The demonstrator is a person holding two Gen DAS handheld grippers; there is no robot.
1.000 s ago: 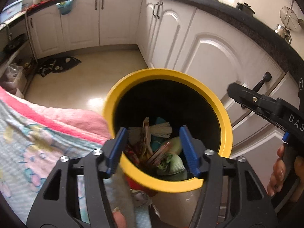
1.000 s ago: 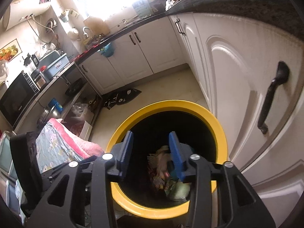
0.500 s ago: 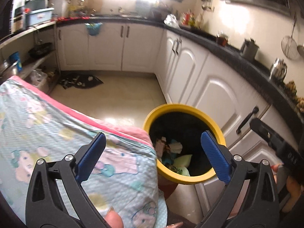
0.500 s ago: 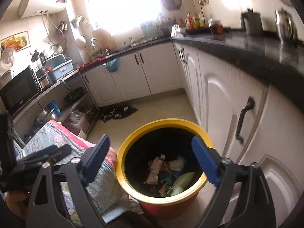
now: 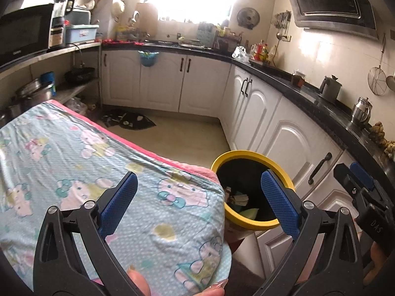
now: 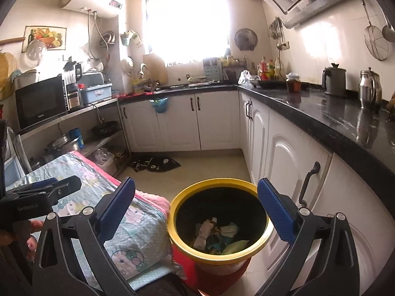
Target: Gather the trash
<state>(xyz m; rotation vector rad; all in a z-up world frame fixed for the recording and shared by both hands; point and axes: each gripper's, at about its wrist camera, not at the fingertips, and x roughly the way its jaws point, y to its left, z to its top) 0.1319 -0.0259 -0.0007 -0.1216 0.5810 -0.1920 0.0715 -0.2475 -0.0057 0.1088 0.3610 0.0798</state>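
A bin with a yellow rim and a black liner stands on the floor by the white cabinets. Trash lies in its bottom: wrappers, paper and a pale green piece. My left gripper hangs open and empty, above the cloth-covered table's corner and the bin's left side. My right gripper is above and behind the bin, its jaws still opening with nothing between them. Each gripper shows at the edge of the other's view: the right gripper and the left gripper.
A table under a light blue cartoon-print cloth stands left of the bin. White cabinets under a black counter run along the right. A dark mat lies on the floor farther off. Shelves with pots stand at the left.
Both grippers spread their jaws wide and drew up and back from the bin's mouth. The bin now looks smaller and lower, and more of the kitchen and the table cloth shows.
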